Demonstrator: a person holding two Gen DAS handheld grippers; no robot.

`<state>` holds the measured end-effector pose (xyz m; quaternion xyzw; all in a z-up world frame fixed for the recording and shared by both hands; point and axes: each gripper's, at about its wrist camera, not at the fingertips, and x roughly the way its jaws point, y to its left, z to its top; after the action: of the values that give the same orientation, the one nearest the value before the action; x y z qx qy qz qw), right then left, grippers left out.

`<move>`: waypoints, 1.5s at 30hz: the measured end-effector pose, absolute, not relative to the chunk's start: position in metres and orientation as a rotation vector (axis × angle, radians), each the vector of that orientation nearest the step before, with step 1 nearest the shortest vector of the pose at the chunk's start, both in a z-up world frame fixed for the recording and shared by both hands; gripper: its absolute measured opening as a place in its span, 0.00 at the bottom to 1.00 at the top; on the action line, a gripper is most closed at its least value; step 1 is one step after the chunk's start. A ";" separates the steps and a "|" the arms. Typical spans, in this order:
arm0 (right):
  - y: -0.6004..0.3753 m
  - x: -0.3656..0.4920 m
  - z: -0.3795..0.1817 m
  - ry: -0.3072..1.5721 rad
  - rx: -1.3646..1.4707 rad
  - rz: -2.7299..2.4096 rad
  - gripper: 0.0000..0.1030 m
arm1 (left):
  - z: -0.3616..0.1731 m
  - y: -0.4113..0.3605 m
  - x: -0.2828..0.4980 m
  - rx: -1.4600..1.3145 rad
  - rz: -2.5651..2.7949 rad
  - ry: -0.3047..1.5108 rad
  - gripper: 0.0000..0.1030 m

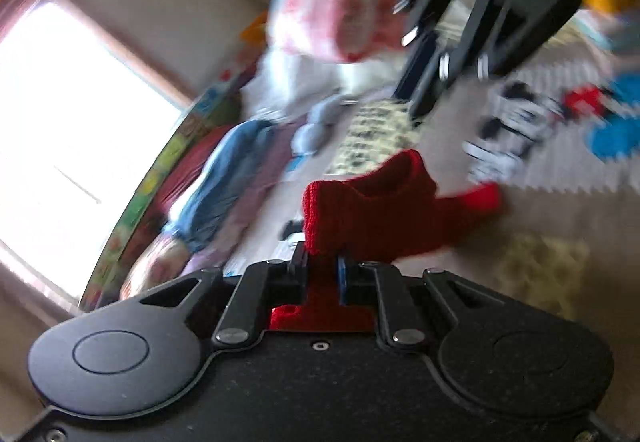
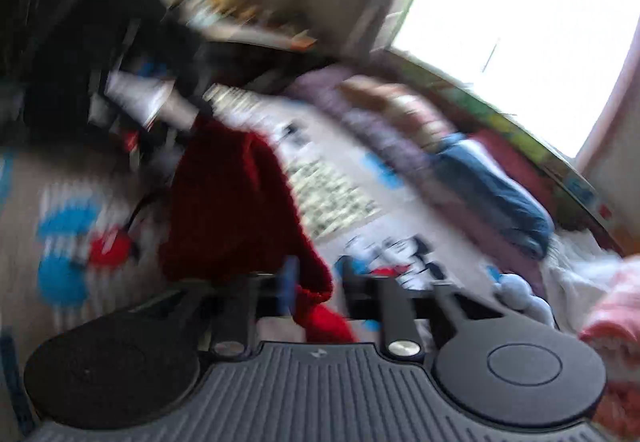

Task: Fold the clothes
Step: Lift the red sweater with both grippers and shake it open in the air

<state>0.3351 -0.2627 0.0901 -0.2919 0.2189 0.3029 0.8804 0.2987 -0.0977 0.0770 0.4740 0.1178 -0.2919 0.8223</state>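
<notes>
Here, a red knitted garment (image 1: 372, 210) hangs in mid-air at the centre of the left wrist view, clamped between the fingers of the left gripper (image 1: 324, 266), whose jaws are clenched on a fold of the knit at lower centre. In the right wrist view the same red knit drapes from upper left toward the right gripper (image 2: 316, 282) at lower centre; cloth passes between its fingers, but a gap shows beside the wool and the picture is smeared, so whether that claw is truly clamped cannot be told. Held at two points, the piece appears lifted clear of the floor mat (image 1: 560, 202) so it can be spread out before folding, which looks barely begun. In the left wrist view, a patterned cloth (image 1: 372, 138) lies on the mat just above the garment, and blue and purple clothes (image 1: 224, 178) are heaped at centre left along a colourful border beneath the bright window (image 1: 60, 122). A pink bundle (image 1: 332, 2) shows at upper centre. No basket or box can be made out; the clothes seem to lie loose.
</notes>
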 end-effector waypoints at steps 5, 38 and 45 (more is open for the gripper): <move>-0.235 0.306 0.030 0.494 -0.709 0.643 0.67 | 0.069 -0.075 0.279 1.036 -0.641 0.270 0.12; -0.259 0.410 0.104 0.392 -0.430 0.374 0.10 | 0.100 -0.072 0.417 0.874 -0.416 0.352 0.11; -0.277 0.426 0.149 0.278 -0.448 0.270 0.10 | 0.135 -0.095 0.441 0.866 -0.290 0.180 0.12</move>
<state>0.4265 -0.2775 0.1487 -0.2206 0.1369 0.1332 0.9565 0.4411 -0.0953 0.1355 0.4176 0.0867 -0.1399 0.8936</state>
